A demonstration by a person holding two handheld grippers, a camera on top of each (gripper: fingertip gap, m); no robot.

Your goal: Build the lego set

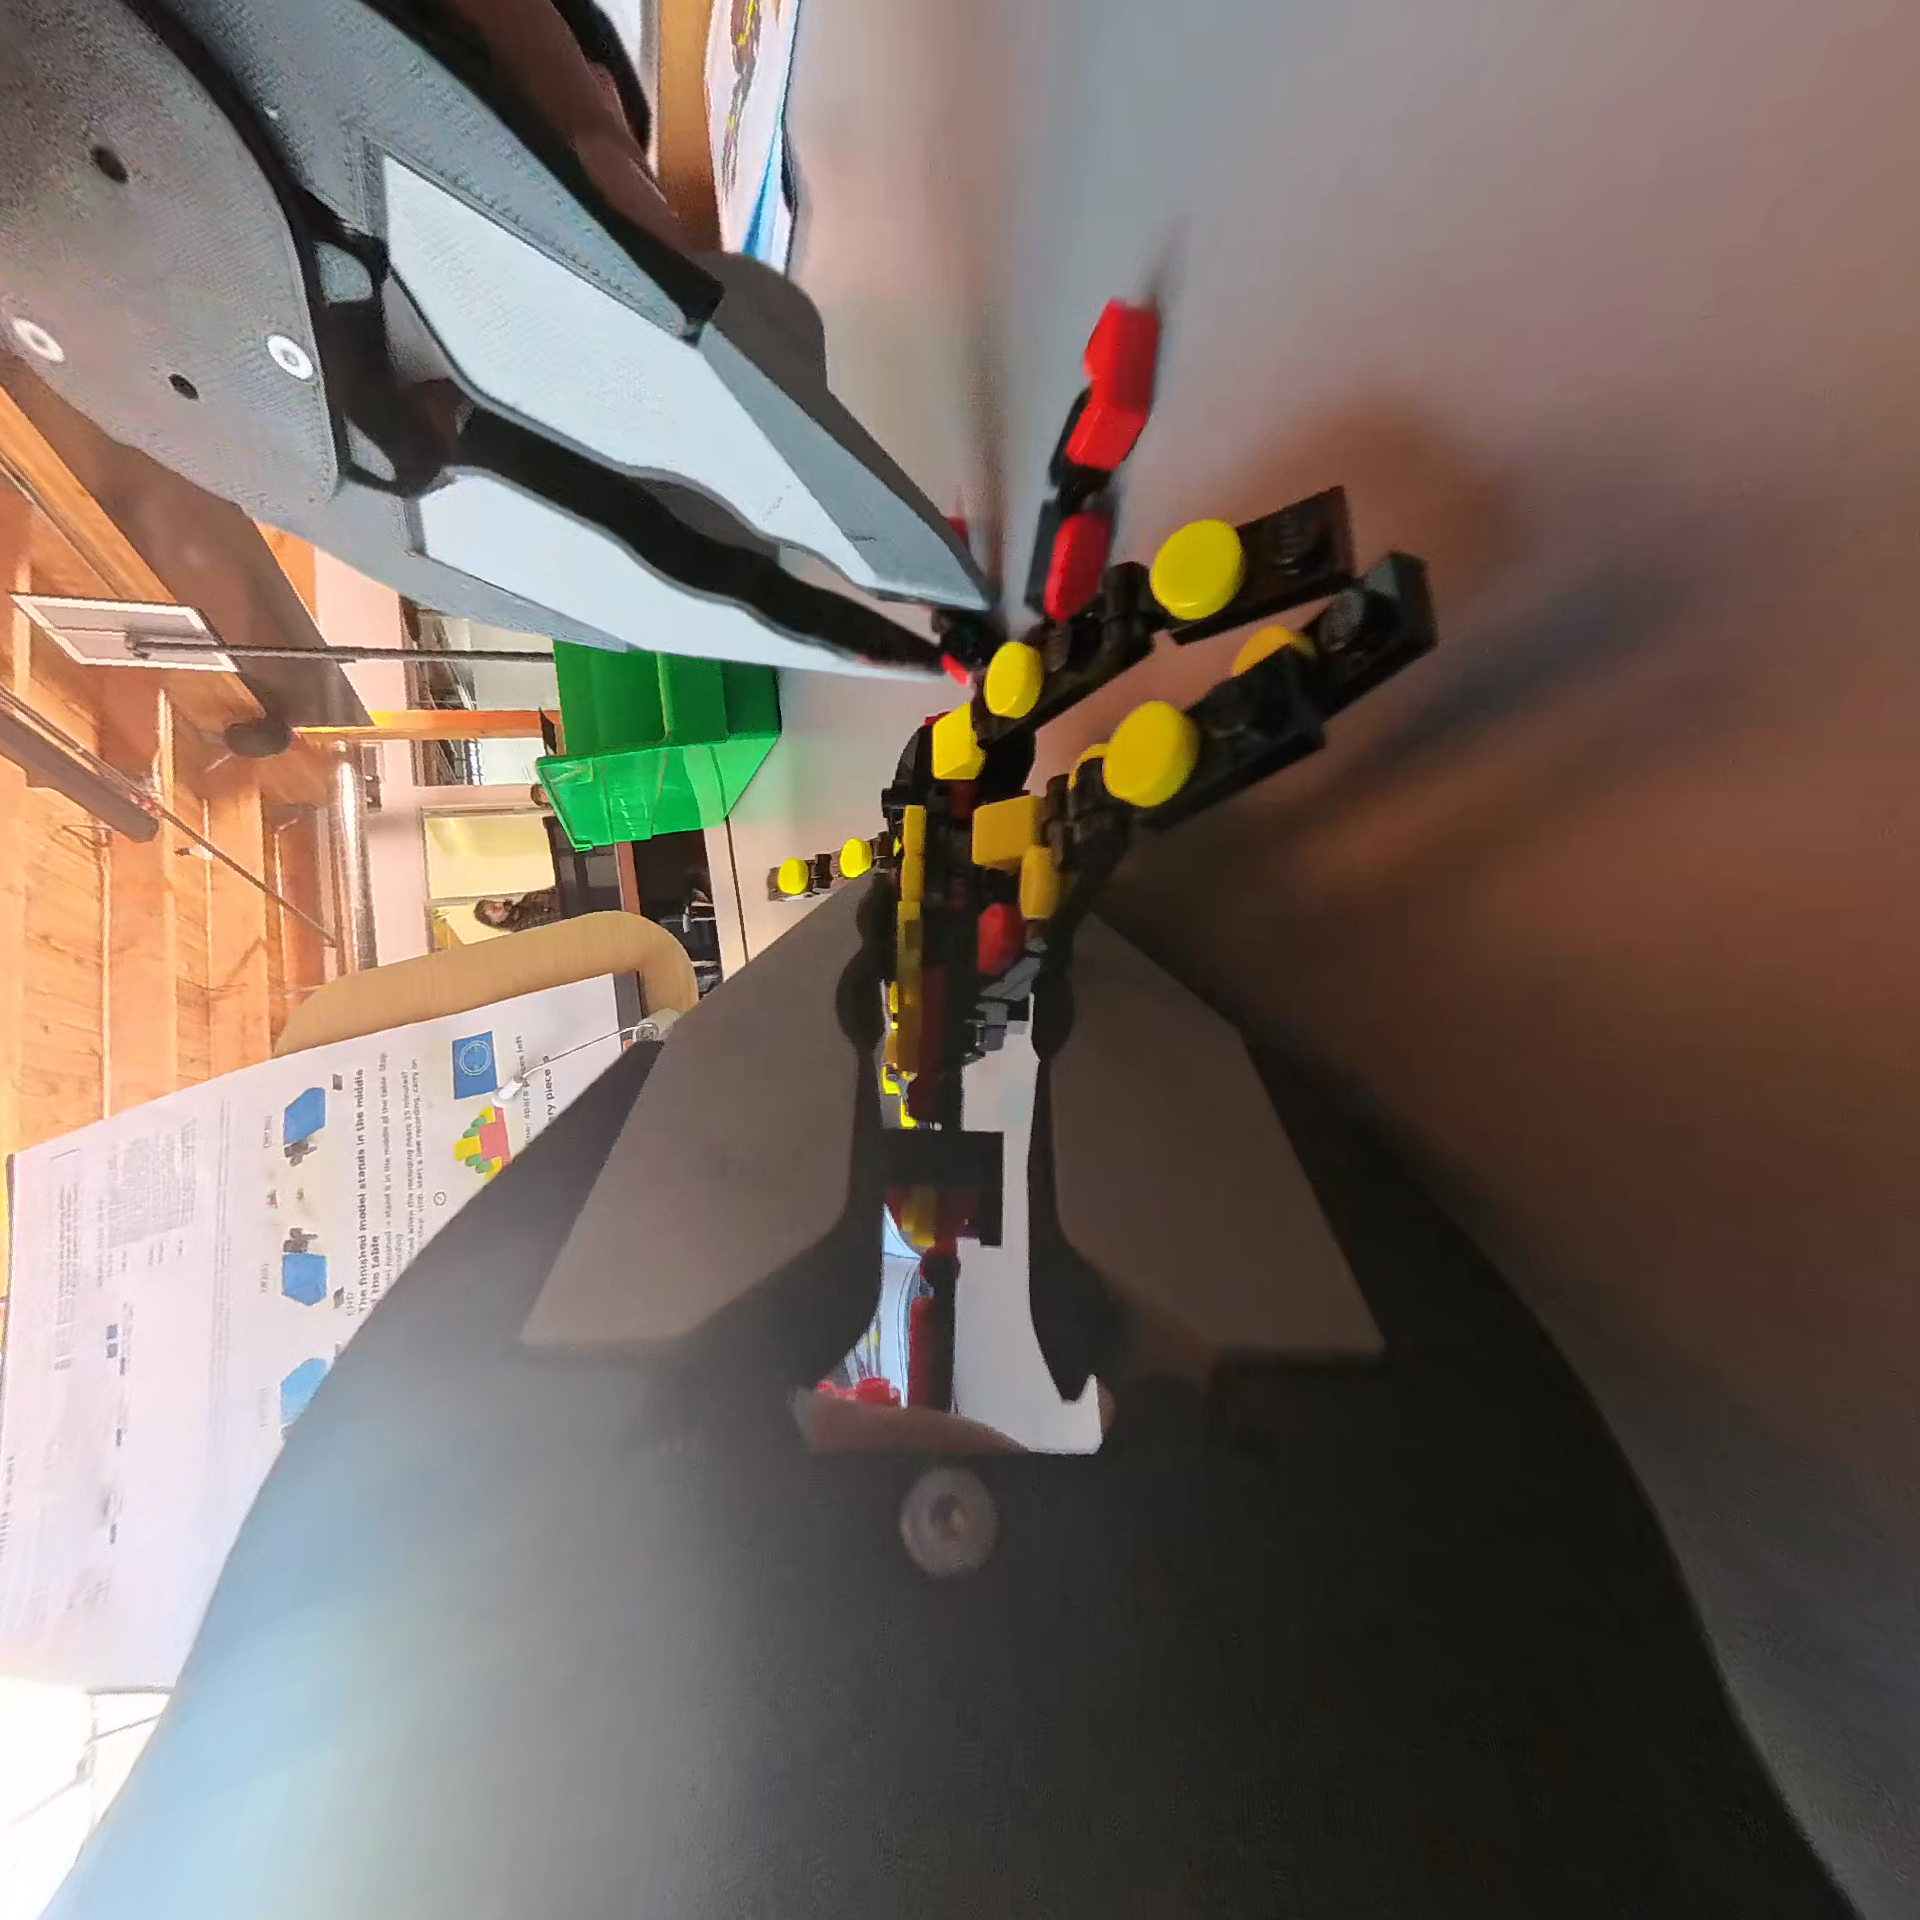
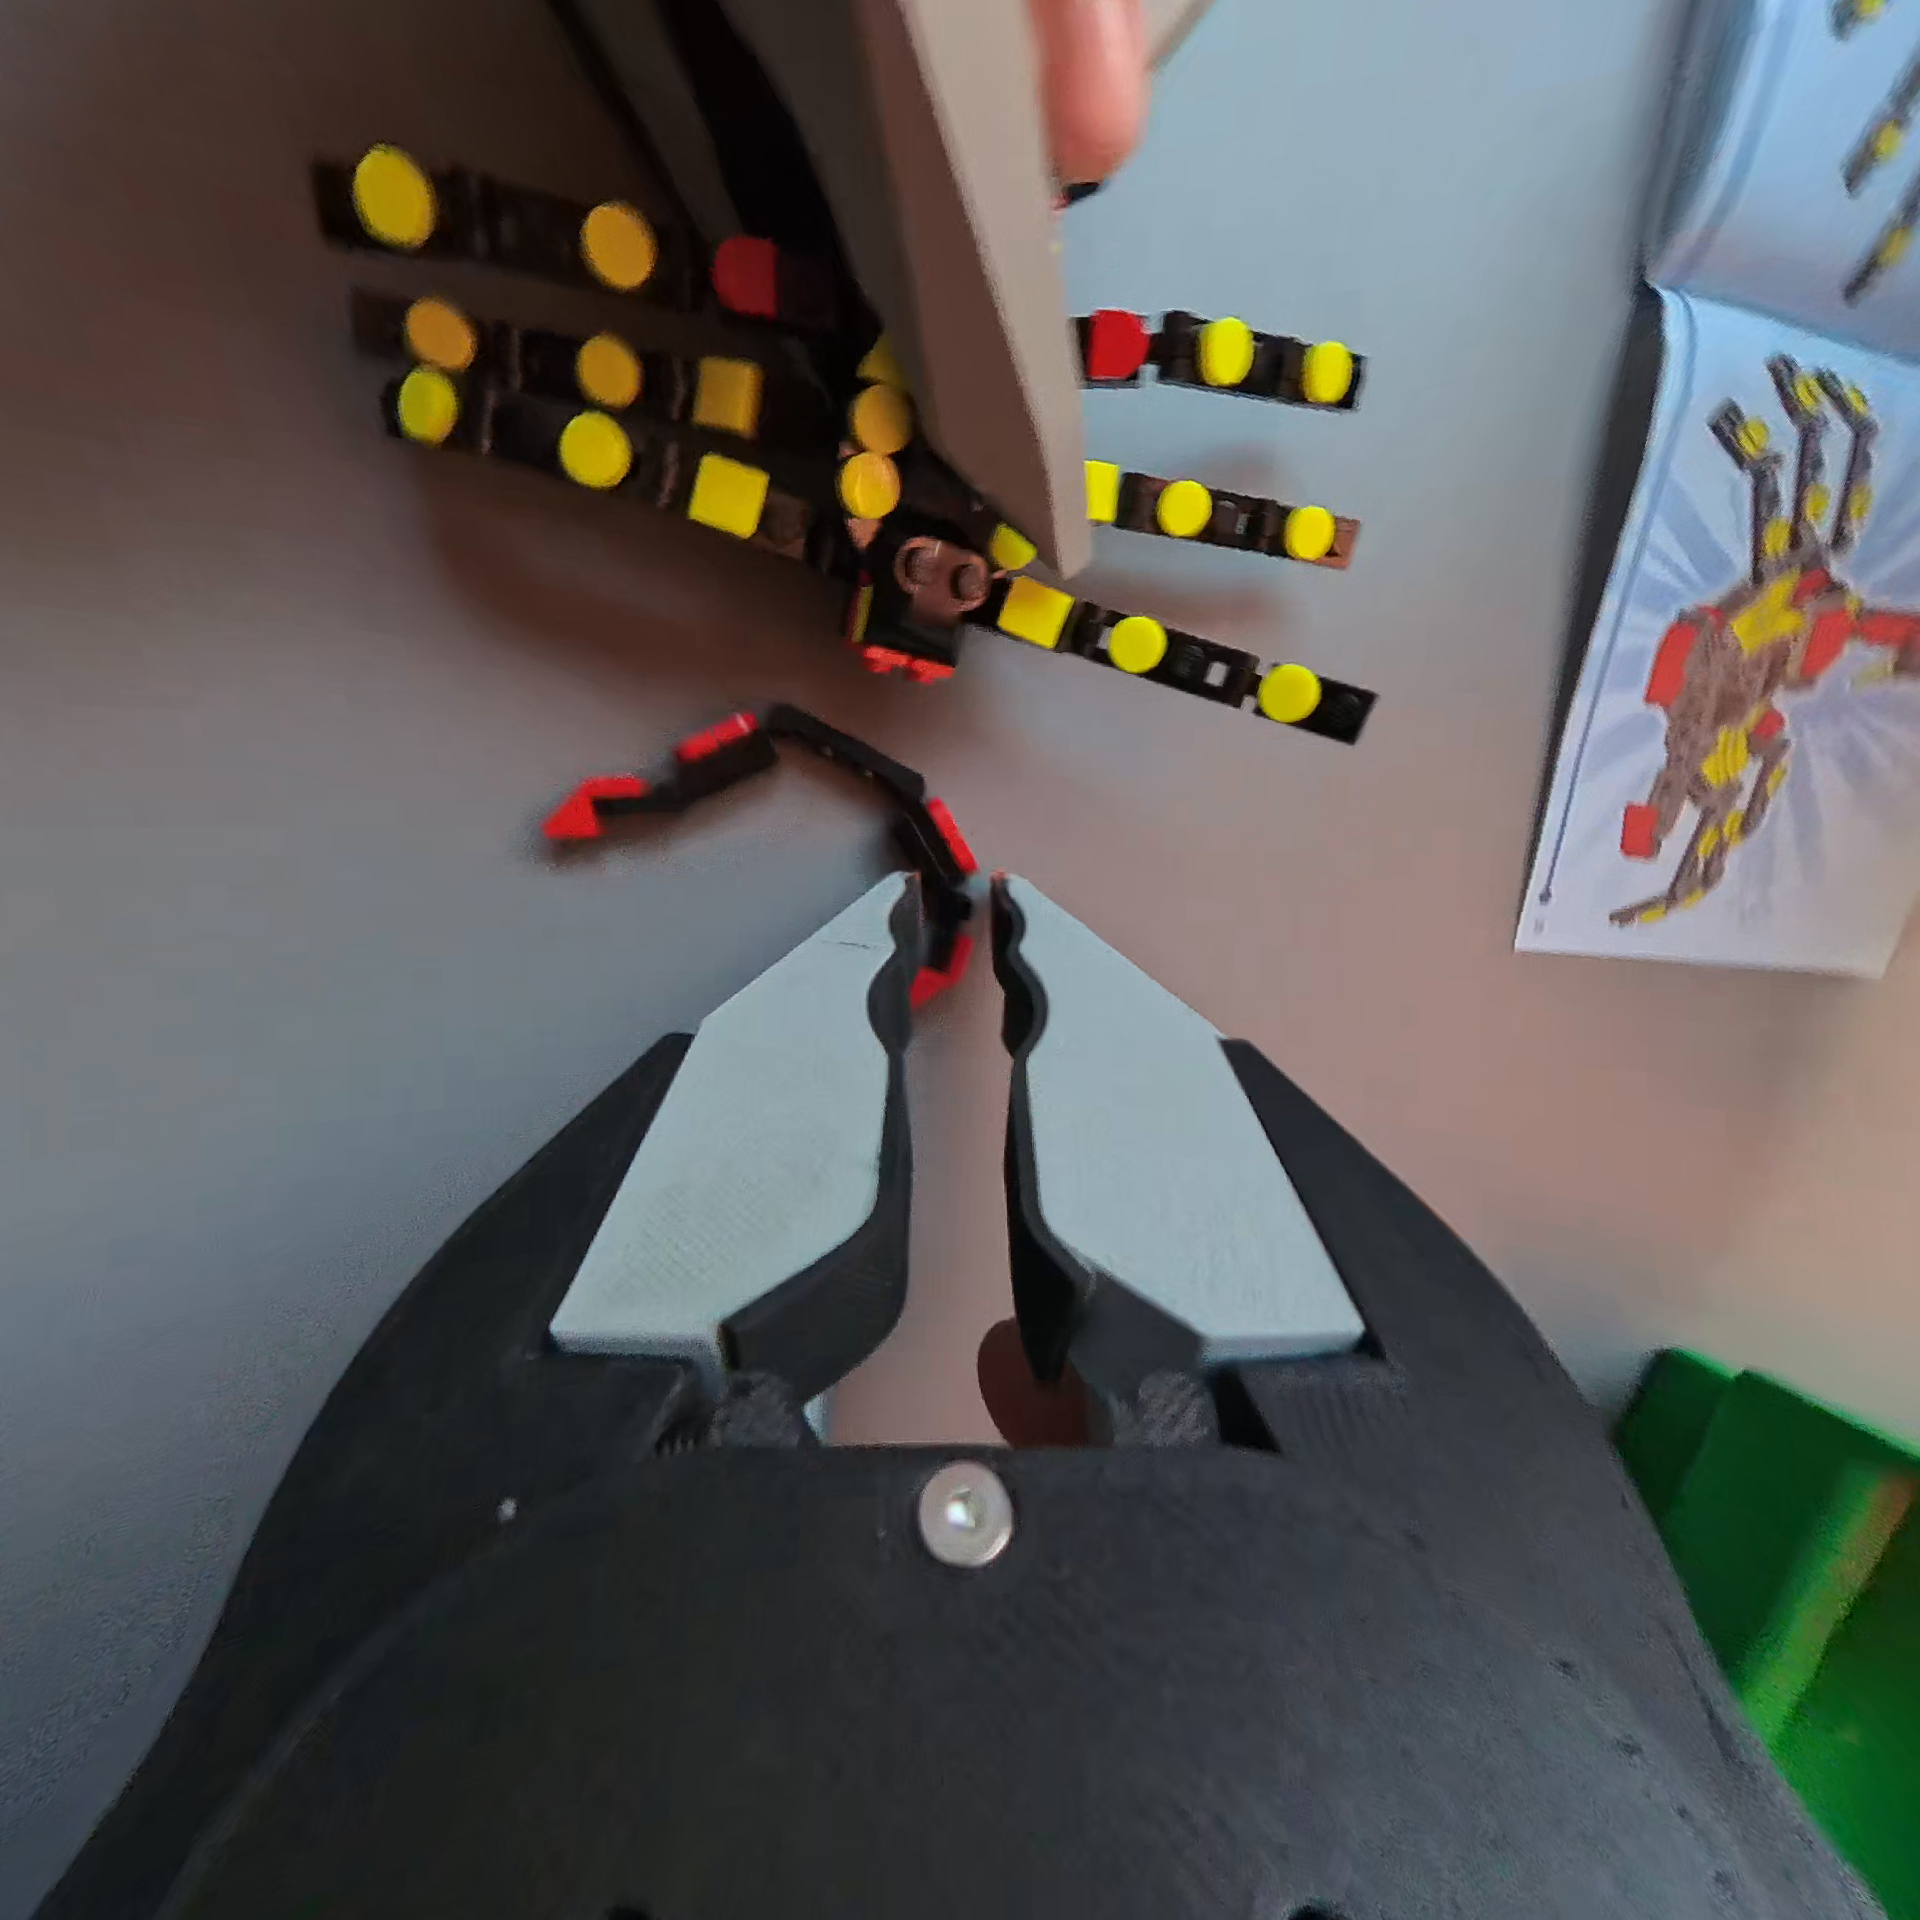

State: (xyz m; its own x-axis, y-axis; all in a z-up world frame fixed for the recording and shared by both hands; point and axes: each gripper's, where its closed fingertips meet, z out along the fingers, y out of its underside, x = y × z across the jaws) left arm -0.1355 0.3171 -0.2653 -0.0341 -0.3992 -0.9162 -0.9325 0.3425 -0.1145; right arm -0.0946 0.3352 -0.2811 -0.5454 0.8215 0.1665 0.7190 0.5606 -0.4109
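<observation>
While the left gripper (image 1: 951, 1049) is clamping the spindly, fragile model's body (image 2: 914, 613), the right gripper (image 2: 951, 899) is pinching the loose jointed tail (image 2: 831, 753) between its tips.

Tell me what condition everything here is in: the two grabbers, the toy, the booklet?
Left gripper: shut on the lego body.
Right gripper: shut on the red-black arm.
Lego body: legs spread, lying on the table.
Red-black arm: detached from body.
Instruction booklet: open.
</observation>
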